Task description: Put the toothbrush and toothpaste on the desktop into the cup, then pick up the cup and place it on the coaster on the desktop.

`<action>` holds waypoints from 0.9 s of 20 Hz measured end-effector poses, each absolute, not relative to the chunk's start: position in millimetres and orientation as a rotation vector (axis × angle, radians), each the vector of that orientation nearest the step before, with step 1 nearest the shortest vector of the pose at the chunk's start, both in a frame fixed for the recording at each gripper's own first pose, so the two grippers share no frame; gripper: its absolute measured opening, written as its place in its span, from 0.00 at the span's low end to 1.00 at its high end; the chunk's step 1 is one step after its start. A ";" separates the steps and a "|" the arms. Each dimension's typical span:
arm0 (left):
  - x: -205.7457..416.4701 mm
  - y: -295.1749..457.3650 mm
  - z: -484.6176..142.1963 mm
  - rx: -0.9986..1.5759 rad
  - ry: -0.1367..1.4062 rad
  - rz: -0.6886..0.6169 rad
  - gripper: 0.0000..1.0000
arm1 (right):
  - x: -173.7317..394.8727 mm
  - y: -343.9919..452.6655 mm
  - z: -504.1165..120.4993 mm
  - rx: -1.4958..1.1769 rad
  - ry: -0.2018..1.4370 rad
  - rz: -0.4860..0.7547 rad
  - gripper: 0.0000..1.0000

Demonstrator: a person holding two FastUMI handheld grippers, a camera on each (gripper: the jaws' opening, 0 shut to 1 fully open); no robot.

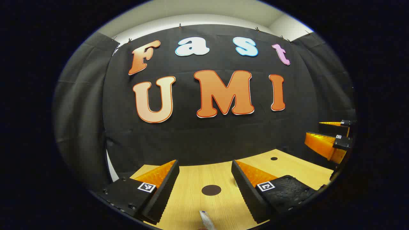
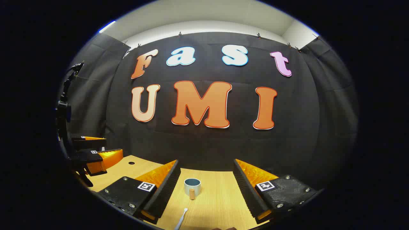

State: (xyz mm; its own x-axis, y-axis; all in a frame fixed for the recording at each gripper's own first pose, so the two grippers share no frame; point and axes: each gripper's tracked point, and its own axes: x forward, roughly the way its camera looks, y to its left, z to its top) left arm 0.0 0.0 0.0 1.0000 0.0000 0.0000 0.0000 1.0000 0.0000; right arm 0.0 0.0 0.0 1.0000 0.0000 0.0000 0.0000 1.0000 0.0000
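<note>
Start of the job, by the look of it: nothing is in the cup yet, and both grippers hover above the wooden worktop (image 2: 217, 191) w/ fingers spread wide and holding nothing.

Right gripper view: your right gripper (image 2: 206, 188) looks straight at the cup (image 2: 192, 187), which stands upright on the worktop between the finger lines, slightly left of centre, its handle turned toward you. Nearer to you than the cup lies the toothbrush (image 2: 181, 218); its white head end points roughly at the cup and the handle runs back toward the lower edge, so the long axis lies approx along your fingers' forward direction, tilted a bit left. It sits below and just behind the fingertips, so you need to pull back and drop, and prob. rotate so the fingers close across the handle, not along it.

Left gripper view: your left gripper (image 1: 204, 185) has the dark round coaster (image 1: 211, 190) flat on the worktop between its fingers, centred. At the bottom edge a white tube end pokes in, likely the toothpaste (image 1: 206, 220); too little shows to be sure of its lie.

My read: right hand is nearer the brush, left is nearer the paste. The other gripper shows off to the side in each view, well apart, so no clash for now.
</note>
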 end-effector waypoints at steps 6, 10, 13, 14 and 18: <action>2.2 -3.0 14.2 -0.003 -0.013 0.029 0.98 | 14.9 21.7 4.5 -0.003 0.006 0.105 0.99; 11.6 -2.0 22.6 0.016 -0.021 0.041 0.99 | 30.0 26.8 9.0 0.005 0.008 0.128 0.99; 19.5 -6.8 26.0 0.030 -0.018 0.029 0.98 | 41.0 22.7 7.3 0.006 0.020 0.121 0.99; 22.7 -10.2 27.8 0.028 -0.018 0.017 1.00 | 44.4 22.7 6.3 0.020 0.033 0.121 0.99; 33.3 -24.5 42.6 0.021 -0.038 -0.019 0.99 | 53.7 15.0 12.6 0.059 0.021 0.101 0.99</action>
State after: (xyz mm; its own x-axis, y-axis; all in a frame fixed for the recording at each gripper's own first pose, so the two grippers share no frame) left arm 33.3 -24.5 42.6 0.9991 -0.0193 0.0378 0.0185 0.9996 0.0216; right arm 53.7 15.0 12.6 0.9947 0.1015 -0.0180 -0.1003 0.9931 0.0603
